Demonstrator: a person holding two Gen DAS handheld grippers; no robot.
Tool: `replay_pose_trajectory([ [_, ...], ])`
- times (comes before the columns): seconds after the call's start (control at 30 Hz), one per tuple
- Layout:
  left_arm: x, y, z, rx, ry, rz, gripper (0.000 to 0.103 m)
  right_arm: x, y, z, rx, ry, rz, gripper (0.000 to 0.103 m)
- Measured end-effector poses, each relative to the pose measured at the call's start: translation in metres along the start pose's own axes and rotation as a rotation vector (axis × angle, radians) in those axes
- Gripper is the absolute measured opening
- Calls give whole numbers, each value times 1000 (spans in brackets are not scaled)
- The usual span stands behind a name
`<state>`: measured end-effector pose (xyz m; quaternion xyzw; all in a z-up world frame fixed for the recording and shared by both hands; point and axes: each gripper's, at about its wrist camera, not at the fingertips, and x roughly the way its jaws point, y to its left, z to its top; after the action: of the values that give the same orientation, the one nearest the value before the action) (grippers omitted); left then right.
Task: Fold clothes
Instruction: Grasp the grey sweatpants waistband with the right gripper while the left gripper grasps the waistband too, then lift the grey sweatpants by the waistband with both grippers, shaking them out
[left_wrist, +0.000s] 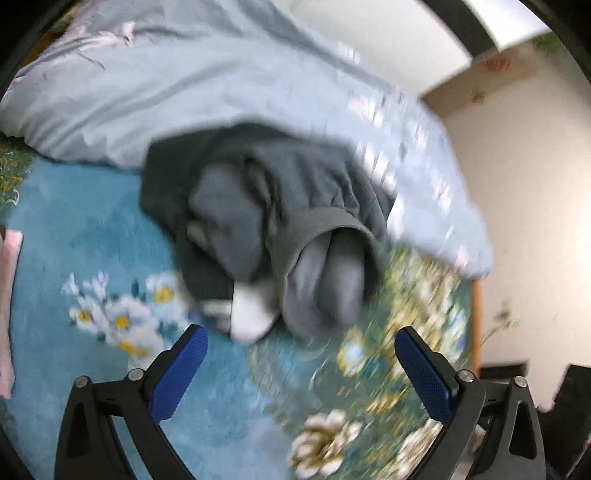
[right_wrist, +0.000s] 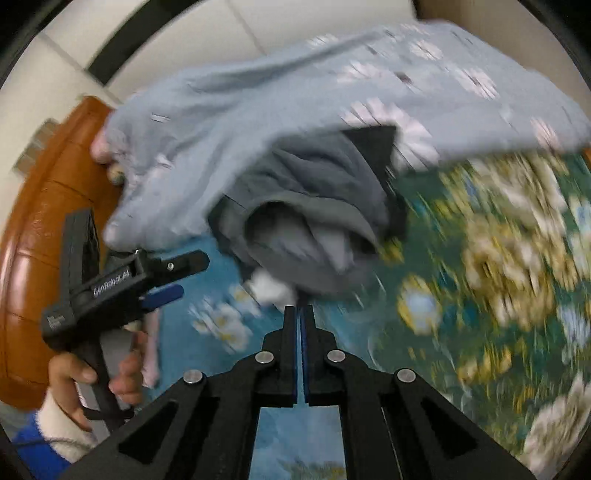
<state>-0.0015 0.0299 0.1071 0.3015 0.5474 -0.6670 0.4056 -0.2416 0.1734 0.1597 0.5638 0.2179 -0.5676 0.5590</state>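
Left tongs (left_wrist: 301, 341): released, the two blue-padded fingers (left_wrist: 177, 373) stood wide apart with nothing between them; they hung above the floral sheet, just short of the heap of clothes. In the right wrist view the same tool (right_wrist: 184, 275) showed at the left, gripped by a hand (right_wrist: 96, 376) in a cream sleeve cuff (right_wrist: 61, 430).

Right tongs (right_wrist: 300, 314): clenched, the fingers pressed together with only a thin blue line of padding between them; whether a scrap of cloth was caught at the tips could not be told, since the white piece lay right at them and the picture was blurred.

Grey garment (left_wrist: 280, 206): crumpled in a heap on the bed, not laid flat; a ribbed opening (right_wrist: 306, 221) faced the cameras, with lighter grey cloth bulging out of it.

White piece (left_wrist: 249, 314): stuck out from under the near edge of the grey heap, between the heap and both tools; too blurred to say what it was.

Floral sheet (left_wrist: 92, 240): blue-green with white and yellow flowers, covering the bed under the garment.

Pale blue quilt (left_wrist: 177, 92): bunched behind the heap, touching its far side, patterned with pale flowers.

Headboard (right_wrist: 48, 206): brown and padded, at the left in the right wrist view, behind the quilt.

Pink cloth (left_wrist: 9, 295): a strip at the left edge of the left wrist view, well apart from the heap.

Sharpness: both views were smeared by motion.
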Motion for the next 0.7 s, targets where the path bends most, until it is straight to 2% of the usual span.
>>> replay_pose_trajectory([
  [0.13, 20, -7, 2, 54, 18, 93, 101, 14, -34, -8, 70, 17, -42, 3],
  [0.3, 44, -15, 5, 121, 41, 209, 101, 47, -65, 17, 91, 33, -97, 5],
  [0.37, 54, -19, 6, 148, 50, 256, 101, 68, -77, 32, 105, 48, -121, 11],
  [0.43, 63, -22, 7, 175, 59, 302, 100, 90, -86, 41, 137, 79, -123, 22],
  [0.5, 73, -25, 9, 206, 66, 351, 99, 115, -91, 51, 144, 116, -113, 24],
  [0.6, 84, -31, 25, 303, 45, 450, 97, 150, -90, 63, 124, 159, -116, 31],
  [0.7, 91, -38, 38, 380, 12, 531, 96, 179, -95, 74, 149, 158, -124, 37],
])
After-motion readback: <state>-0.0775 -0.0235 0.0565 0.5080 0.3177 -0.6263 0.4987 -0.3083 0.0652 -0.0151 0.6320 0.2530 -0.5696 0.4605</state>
